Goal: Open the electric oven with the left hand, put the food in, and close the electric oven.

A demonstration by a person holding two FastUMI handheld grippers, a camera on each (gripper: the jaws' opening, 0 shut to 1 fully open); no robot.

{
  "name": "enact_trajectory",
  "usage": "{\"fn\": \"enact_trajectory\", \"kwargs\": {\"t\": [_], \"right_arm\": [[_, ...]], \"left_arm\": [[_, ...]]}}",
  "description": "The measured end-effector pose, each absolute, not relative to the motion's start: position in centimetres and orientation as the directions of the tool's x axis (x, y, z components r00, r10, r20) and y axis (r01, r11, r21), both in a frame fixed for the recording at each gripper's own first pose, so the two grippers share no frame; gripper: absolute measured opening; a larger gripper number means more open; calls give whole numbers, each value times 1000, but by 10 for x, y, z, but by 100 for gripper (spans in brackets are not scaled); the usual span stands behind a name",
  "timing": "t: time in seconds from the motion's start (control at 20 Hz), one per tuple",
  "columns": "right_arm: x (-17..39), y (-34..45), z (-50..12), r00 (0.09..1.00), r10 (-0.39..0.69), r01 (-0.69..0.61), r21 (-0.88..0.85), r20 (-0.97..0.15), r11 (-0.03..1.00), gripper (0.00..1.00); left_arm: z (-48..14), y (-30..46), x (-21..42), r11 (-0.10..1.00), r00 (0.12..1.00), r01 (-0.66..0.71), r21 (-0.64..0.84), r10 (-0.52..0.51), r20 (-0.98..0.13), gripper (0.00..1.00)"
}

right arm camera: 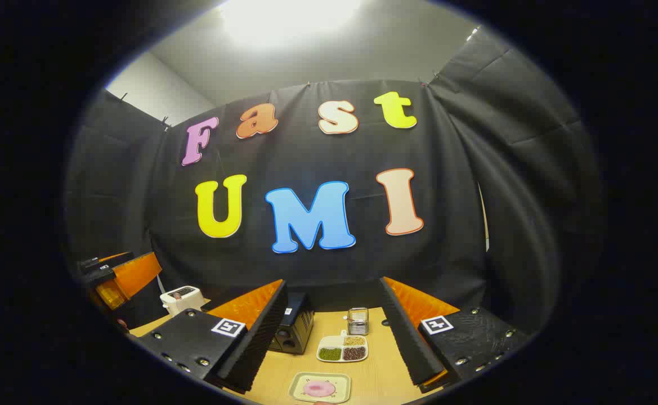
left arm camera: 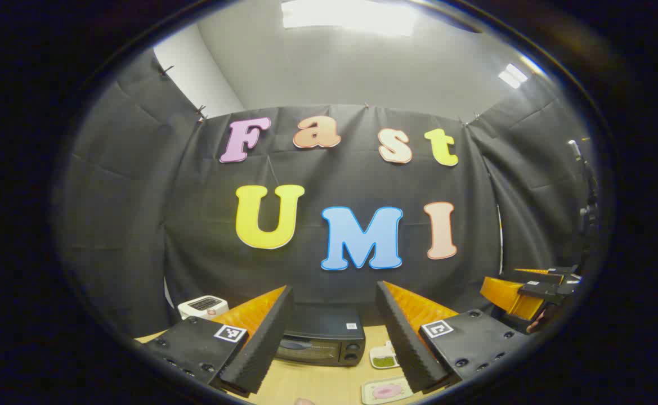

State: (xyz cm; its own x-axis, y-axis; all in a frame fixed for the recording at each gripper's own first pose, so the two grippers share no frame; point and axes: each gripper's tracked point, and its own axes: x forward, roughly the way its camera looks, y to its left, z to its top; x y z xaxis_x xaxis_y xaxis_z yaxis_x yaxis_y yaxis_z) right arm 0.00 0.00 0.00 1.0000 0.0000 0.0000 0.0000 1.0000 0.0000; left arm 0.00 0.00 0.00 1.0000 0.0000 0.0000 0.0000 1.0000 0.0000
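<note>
In the left gripper view, the left gripper [left arm camera: 334,337] hangs above the near part of a wooden table [left arm camera: 317,385] with its two fingers spread wide and nothing between them. Seen through the gap, the oven [left arm camera: 322,340] stands on the table toward the far side, close to the black cloth wall. It is a dark, box-shaped thing whose long axis runs left to right across the table. Its door is closed and faces the near side, with two knobs at the door's right end.

Left of the oven, against the wall, stands a white toaster [left arm camera: 202,306]. Just right of the oven lies a small divided dish [left arm camera: 384,356] of grains. Nearer, a pale square plate [left arm camera: 386,391] carries the food [left arm camera: 386,392], a round pink piece lying flat in its middle. The right gripper [left arm camera: 523,292] shows at the far right, well apart from the oven.

In the right gripper view, the right gripper [right arm camera: 331,337] also hangs with its fingers wide apart and empty. Here the oven [right arm camera: 294,329] appears end-on at left, partly behind the left finger. The divided dish [right arm camera: 343,349] lies in the middle, a small metal cup [right arm camera: 357,320] stands beyond it, and the plate [right arm camera: 299,388] with the food [right arm camera: 319,388] lies nearest. The left gripper [right arm camera: 117,275] shows at the far left, near the toaster [right arm camera: 180,299].
</note>
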Motion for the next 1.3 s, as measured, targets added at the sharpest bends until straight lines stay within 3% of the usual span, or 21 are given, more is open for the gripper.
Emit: {"fn": "enact_trajectory", "kwargs": {"t": [0.8, 1.3], "right_arm": [[28, 27, -4, 996, -92, 92, -35, 5, 995, 98], [36, 20, -31, 987, -147, 143, -68, -62, 987, 98]], "left_arm": [[-19, 46, 57, 995, 996, 92, -38, -93, -9, 97], [-97, 69, 108, 994, 979, 107, -31, -110, -174, 98]]}}
